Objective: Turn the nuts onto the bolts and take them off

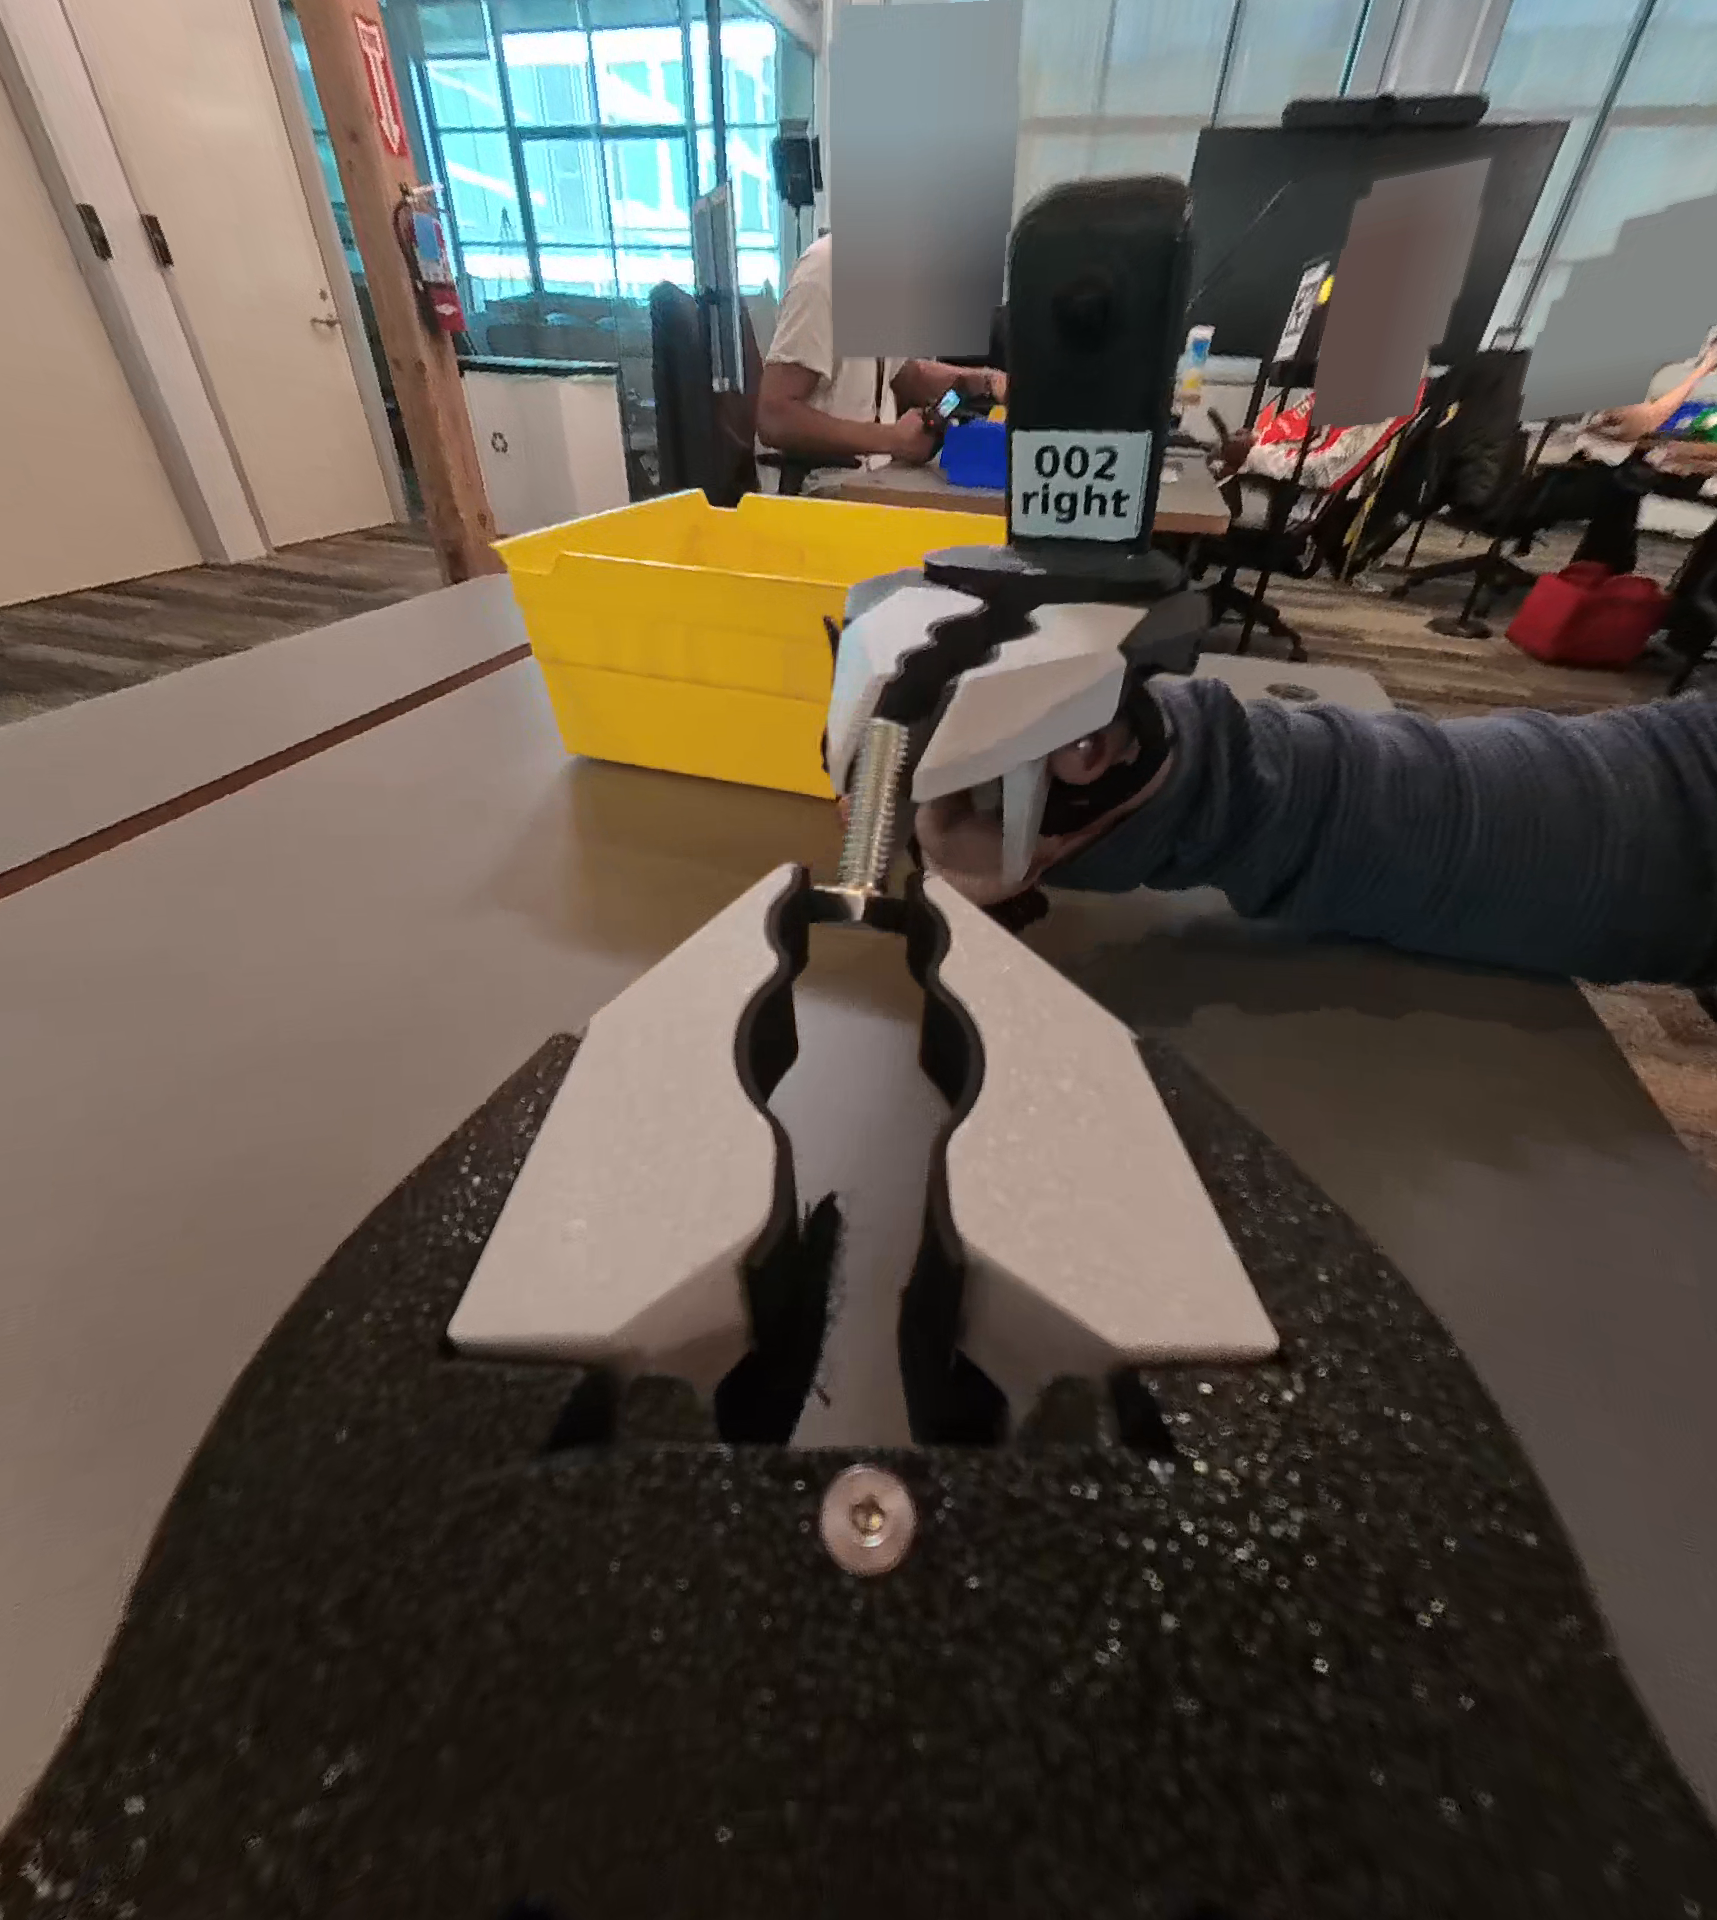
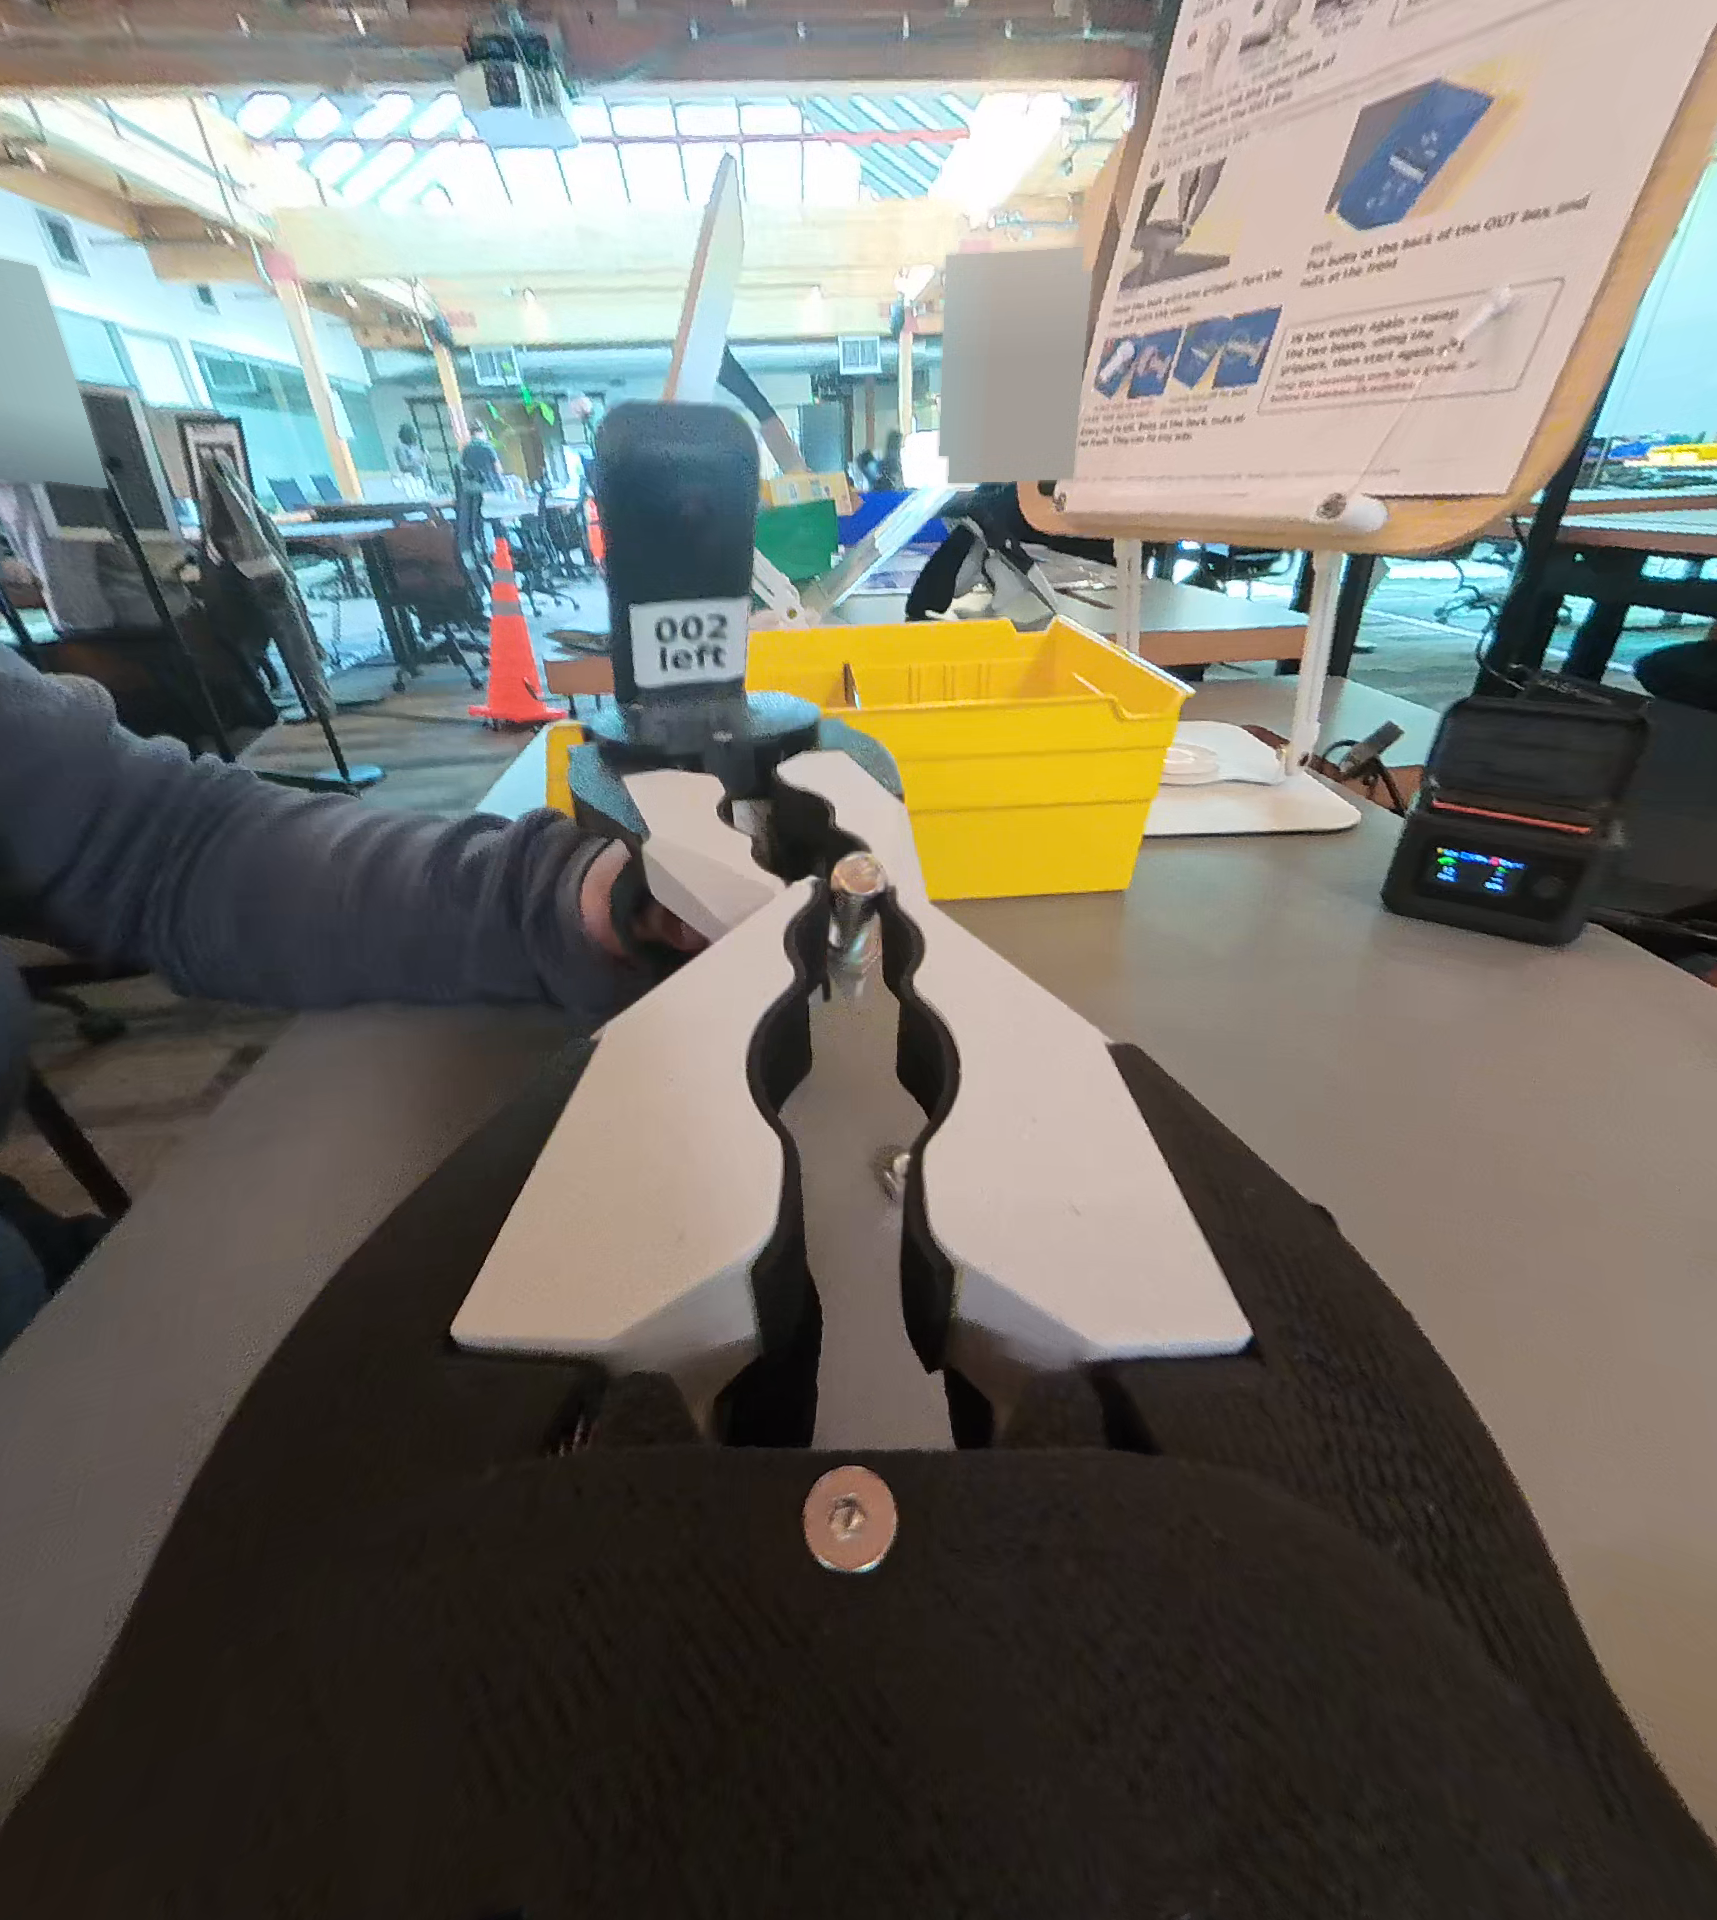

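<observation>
A silver bolt [image 1: 875,800] hangs in the air between my two grippers above the grey table [image 1: 314,987]. My right gripper [image 1: 880,774] is shut on its threaded shaft from above. My left gripper [image 1: 854,896] is shut on a flat hex piece [image 1: 849,906] at the bolt's lower end; I cannot tell whether it is a nut or the head. In the right wrist view the bolt [image 2: 854,935] sits between my right gripper's [image 2: 854,920] tips, with my left gripper [image 2: 781,831] just behind it. A small silver piece [image 2: 890,1169], perhaps a nut, lies on the table below.
A yellow bin [image 1: 688,623] stands on the table just behind the grippers and also shows in the right wrist view [image 2: 1020,748]. A clipboard on a white stand [image 2: 1353,260] and a black device with a small screen [image 2: 1498,842] are at the right. People sit at desks beyond. Only a small space, under 4 cm, lies between the two pairs of fingers.
</observation>
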`<action>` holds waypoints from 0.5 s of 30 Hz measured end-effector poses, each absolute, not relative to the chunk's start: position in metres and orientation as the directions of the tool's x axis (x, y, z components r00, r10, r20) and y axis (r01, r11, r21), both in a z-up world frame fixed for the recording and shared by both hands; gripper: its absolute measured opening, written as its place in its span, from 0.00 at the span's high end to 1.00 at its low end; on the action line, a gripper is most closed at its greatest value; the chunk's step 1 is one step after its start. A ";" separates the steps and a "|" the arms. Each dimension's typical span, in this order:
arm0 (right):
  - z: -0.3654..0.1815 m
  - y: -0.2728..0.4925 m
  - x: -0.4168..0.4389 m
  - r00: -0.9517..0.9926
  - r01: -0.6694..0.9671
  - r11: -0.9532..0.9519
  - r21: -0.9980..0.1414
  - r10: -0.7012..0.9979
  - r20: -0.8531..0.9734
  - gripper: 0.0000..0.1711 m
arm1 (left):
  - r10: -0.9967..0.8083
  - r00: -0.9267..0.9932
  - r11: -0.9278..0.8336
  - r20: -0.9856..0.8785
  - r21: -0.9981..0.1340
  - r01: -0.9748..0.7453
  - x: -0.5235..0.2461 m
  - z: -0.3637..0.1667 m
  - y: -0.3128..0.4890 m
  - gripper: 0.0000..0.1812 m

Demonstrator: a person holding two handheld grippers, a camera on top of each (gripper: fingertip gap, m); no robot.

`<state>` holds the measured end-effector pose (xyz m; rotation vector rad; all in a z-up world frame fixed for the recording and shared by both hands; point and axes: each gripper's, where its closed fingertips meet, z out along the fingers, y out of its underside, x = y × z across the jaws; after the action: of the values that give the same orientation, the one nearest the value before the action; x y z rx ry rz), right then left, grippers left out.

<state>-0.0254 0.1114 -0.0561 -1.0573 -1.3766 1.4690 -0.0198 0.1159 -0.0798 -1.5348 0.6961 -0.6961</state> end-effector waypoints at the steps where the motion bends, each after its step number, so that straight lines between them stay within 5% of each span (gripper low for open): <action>1: -0.058 0.112 -0.026 -0.282 -0.021 -0.035 -0.999 0.959 -0.028 0.95 | -0.761 0.649 -0.059 0.009 -0.997 -0.056 -0.022 -0.081 0.117 0.91; 5: -0.071 0.126 -0.031 -0.216 0.057 -0.100 -0.993 0.970 -0.110 0.88 | -0.670 0.743 -0.036 -0.014 -0.998 -0.052 -0.042 -0.079 0.129 0.91; 7: -0.101 0.129 -0.036 -0.173 0.245 -0.084 -0.966 0.977 -0.128 0.82 | -0.643 0.765 -0.006 0.033 -0.999 0.038 -0.054 -0.069 0.132 0.91; 10: -0.146 0.122 -0.048 -0.142 0.483 0.006 -0.876 0.987 -0.071 0.82 | -0.732 0.668 0.040 0.131 -0.971 0.234 -0.052 -0.049 0.121 0.91; 15: -0.175 0.116 -0.065 -0.152 0.634 0.082 -0.769 0.988 -0.021 0.82 | -0.823 0.525 0.023 0.214 -0.912 0.409 -0.047 -0.033 0.109 0.92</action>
<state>-0.0653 0.1164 -0.1753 -1.5979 -1.8446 0.8854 -0.0472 0.1086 -0.0335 -1.2014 0.4321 -1.0005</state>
